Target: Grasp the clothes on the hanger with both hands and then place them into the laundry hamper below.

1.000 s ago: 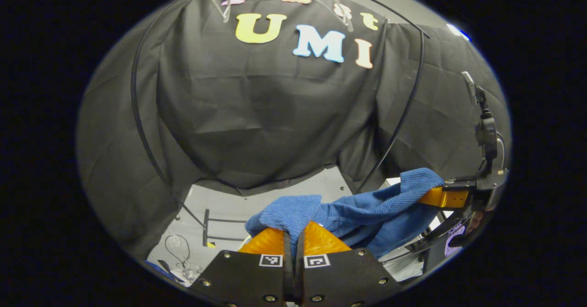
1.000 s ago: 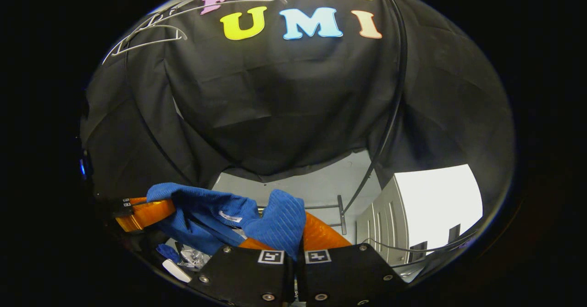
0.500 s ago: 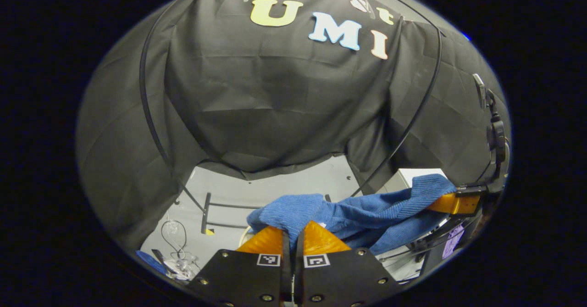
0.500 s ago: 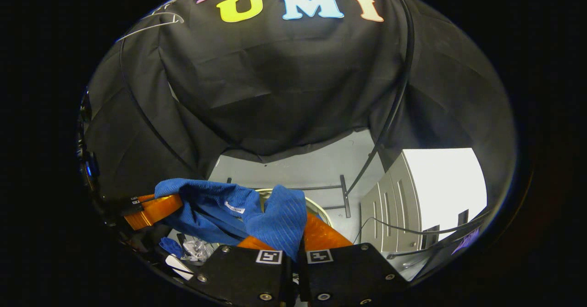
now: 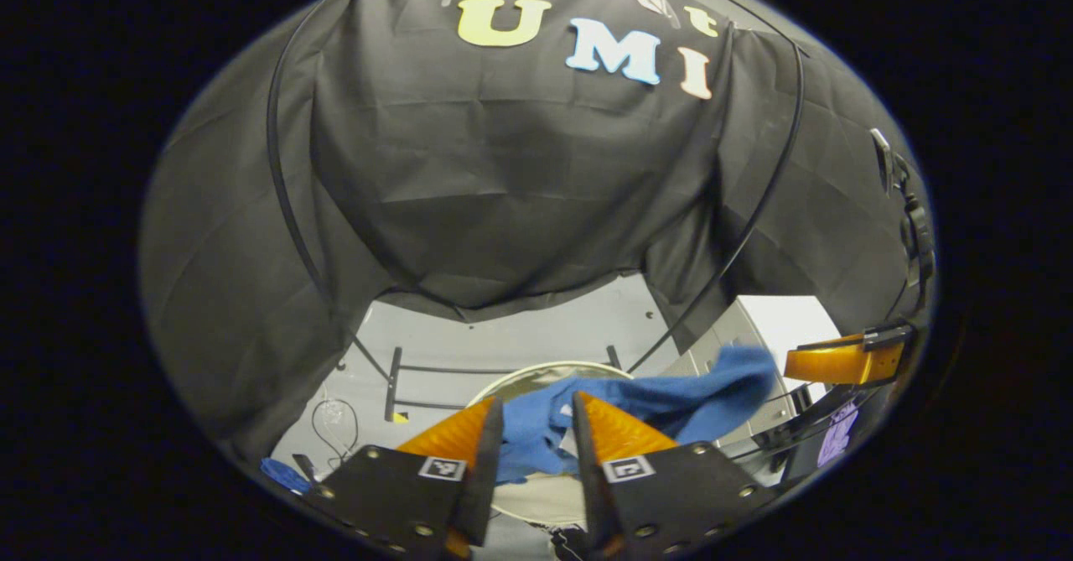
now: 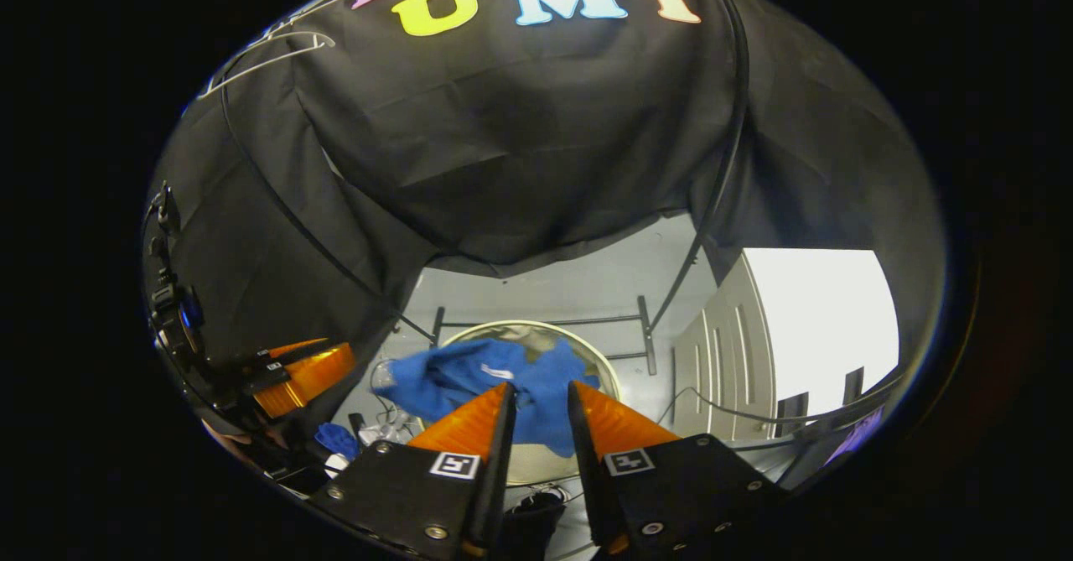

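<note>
Left claw [image 5: 536, 427] agape; blue garment [image 5: 637, 406] above hamper [image 5: 536, 371].

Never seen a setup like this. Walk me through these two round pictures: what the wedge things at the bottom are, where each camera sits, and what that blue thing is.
There is no robot arm here: a person holds a two-finger gripper in each hand, and a fisheye camera rides on each one, looking forward along its fingers. So the two wedges at the bottom of each picture are that gripper's own fingers.

In the left gripper view, the left gripper has its fingers apart. The right gripper is open too. The left gripper view also catches the other gripper off at its right edge.

The blue thing is the garment, a knit piece of clothing. Neither gripper clamps it now; it lies across the round laundry hamper below, which stands on the grey floor. High up in the right gripper view a bare white hanger hangs against the black cloth wall.
</note>
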Demonstrator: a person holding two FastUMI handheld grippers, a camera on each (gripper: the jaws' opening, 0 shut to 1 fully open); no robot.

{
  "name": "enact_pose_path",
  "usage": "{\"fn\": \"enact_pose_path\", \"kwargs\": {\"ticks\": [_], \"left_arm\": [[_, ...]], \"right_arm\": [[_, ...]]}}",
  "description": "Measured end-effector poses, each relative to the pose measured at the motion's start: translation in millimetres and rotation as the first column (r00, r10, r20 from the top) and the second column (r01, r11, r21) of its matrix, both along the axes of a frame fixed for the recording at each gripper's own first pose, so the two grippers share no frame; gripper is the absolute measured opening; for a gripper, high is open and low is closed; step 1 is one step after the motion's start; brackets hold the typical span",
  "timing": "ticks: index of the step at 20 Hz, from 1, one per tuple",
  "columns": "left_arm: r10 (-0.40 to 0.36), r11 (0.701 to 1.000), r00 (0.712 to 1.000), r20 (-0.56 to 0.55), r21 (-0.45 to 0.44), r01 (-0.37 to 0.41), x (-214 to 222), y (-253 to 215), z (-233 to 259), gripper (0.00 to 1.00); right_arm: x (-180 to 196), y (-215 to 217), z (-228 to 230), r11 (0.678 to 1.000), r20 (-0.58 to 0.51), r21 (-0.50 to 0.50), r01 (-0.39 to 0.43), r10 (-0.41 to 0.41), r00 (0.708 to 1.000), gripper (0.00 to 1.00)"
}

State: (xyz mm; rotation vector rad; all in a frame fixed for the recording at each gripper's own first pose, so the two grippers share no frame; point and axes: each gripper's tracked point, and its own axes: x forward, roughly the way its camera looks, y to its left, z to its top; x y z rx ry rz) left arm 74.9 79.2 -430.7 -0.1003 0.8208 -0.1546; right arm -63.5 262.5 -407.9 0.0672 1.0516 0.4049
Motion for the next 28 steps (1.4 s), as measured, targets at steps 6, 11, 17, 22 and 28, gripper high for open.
{"fn": "enact_pose_path", "kwargs": {"ticks": [6,11,17,22,28], "left_arm": [[0.089,0.982,0.993,0.083,0.158,-0.101,-14,-19,69,0.95],[0.244,0.953,0.942,0.231,0.126,-0.277,-21,-99,157,0.95],[0.269,0.938,0.852,0.448,0.080,-0.339,-1,-178,289,0.96],[0.191,0.956,0.763,0.618,0.058,-0.287,3,-215,426,0.95],[0.207,0.954,0.673,0.710,0.007,-0.301,-16,-208,524,0.95]], "right_arm": [[26,-28,42,0.988,0.102,0.053,-0.144,0.138,0.985,0.95],[75,-112,96,0.982,0.259,0.105,-0.156,0.124,0.958,0.95],[124,-211,177,0.985,0.478,0.124,-0.120,0.047,0.877,0.96],[148,-239,286,0.980,0.699,0.180,-0.088,-0.064,0.712,0.91],[149,-277,380,0.968,0.805,0.249,0.037,-0.228,0.548,0.95]]}}
